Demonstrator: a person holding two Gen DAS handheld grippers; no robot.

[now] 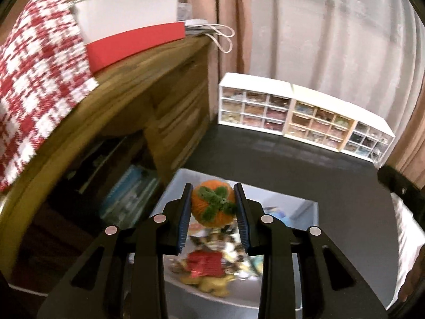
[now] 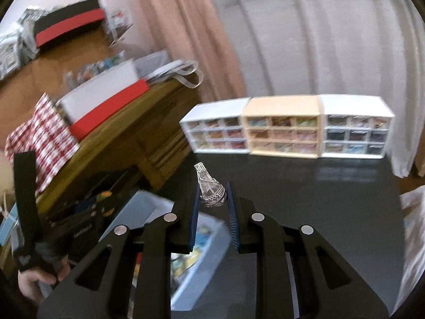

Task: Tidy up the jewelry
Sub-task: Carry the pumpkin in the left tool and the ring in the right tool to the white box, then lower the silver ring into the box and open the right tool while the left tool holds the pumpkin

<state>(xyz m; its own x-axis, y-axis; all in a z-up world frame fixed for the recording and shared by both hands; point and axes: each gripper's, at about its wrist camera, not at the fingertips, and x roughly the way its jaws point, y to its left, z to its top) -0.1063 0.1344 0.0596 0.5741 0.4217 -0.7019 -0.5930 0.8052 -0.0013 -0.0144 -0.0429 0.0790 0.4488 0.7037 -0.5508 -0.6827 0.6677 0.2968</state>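
Gripping a fuzzy orange pumpkin charm (image 1: 213,203) between its fingers, the left gripper (image 1: 213,207) hangs over the open grey bin (image 1: 305,207) near the counter's left edge. The charm is yarn-wound, round, with a green chenille stem on top — soft, light, squashes easily, so a mid-body pinch looks safe; no slip risk with the ribbed blue pads (image 1: 184,220).

Right gripper (image 2: 212,207): fingers closed on a clear ribbed cone-shaped piece (image 2: 209,188), glass or acrylic, cannot tell which. Narrow tip points up and away, wide base sits between the pads. Looks hard, slick, probably brittle — best held at the wide ribbed base, gently, not by the thin neck.

Three drawer organizers (image 2: 287,126) stand side by side along the counter's far edge, two white, the middle one beige, clear little drawers with blurred colourful contents. Counter (image 2: 332,199) is matte black. Bin holds more mixed trinkets, too blurred to name.
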